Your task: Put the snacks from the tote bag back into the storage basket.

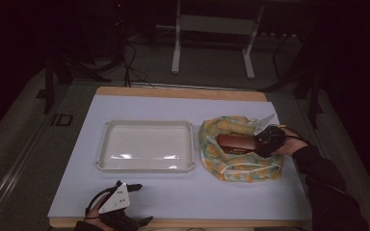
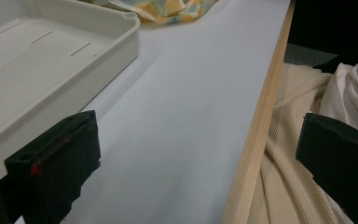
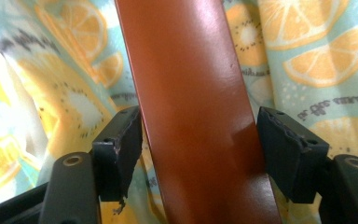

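Note:
A glossy brown box (image 1: 235, 143) lies on a crumpled cloth with an orange-slice print (image 1: 221, 166) at the table's right. My right gripper (image 1: 256, 144) reaches in from the right onto the box's near end. In the right gripper view the brown box (image 3: 191, 93) runs up between the jaws, and both black pads (image 3: 121, 149) sit against its long sides, so my right gripper (image 3: 198, 140) is shut on it. My left gripper (image 1: 142, 204) rests at the table's front edge, jaws wide apart. The left gripper (image 2: 196, 140) has nothing between its pads.
A shallow white tray (image 1: 147, 168) stands in the middle of the white table top, left of the cloth. In the left gripper view the tray's wall (image 2: 98, 70) is at the upper left. The table's wooden front edge (image 2: 261, 121) runs beside cream fabric (image 2: 298, 177).

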Demonstrator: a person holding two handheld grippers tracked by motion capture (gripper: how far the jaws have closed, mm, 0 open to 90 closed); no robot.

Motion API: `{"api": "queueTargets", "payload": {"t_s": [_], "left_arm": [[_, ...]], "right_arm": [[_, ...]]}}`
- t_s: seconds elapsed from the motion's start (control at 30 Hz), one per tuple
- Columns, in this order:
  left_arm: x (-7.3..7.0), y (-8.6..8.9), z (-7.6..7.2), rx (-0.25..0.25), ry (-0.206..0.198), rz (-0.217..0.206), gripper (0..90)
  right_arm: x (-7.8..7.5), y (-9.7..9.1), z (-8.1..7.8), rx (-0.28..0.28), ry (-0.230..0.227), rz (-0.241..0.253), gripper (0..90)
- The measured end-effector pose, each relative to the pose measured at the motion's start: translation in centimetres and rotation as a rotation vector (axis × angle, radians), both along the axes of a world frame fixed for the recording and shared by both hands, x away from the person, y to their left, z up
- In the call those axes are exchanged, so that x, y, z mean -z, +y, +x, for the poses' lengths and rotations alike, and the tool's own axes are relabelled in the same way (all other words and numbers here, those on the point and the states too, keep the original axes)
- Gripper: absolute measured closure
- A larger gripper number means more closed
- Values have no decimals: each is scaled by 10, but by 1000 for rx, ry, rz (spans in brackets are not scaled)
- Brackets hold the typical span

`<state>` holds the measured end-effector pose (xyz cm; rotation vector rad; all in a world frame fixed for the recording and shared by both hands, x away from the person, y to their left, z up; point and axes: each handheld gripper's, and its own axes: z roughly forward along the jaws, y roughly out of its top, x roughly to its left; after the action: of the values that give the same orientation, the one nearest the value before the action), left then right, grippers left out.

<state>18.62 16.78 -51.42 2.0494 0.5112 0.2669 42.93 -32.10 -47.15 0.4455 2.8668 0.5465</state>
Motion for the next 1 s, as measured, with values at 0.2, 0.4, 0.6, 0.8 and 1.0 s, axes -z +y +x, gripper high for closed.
{"api": "queueTargets", "payload": {"t_s": [0.2, 0.4, 0.6, 0.8, 1.0], "left_arm": [[0, 0, 0, -1, 0, 0, 0], [0, 0, 0, 1, 1, -1, 0], [0, 0, 0, 2, 0, -2, 0], [0, 0, 0, 1, 0, -3, 0], [0, 0, 0, 1, 0, -5, 0]], "right_arm": [[0, -1, 0, -25, 0, 0, 386], [-2, -1, -2, -57, -3, 0, 419], [-10, -3, -4, -68, -8, 18, 427], [-22, -7, -6, -68, -32, 28, 428], [-35, -11, -7, -67, -41, 29, 429]]}}
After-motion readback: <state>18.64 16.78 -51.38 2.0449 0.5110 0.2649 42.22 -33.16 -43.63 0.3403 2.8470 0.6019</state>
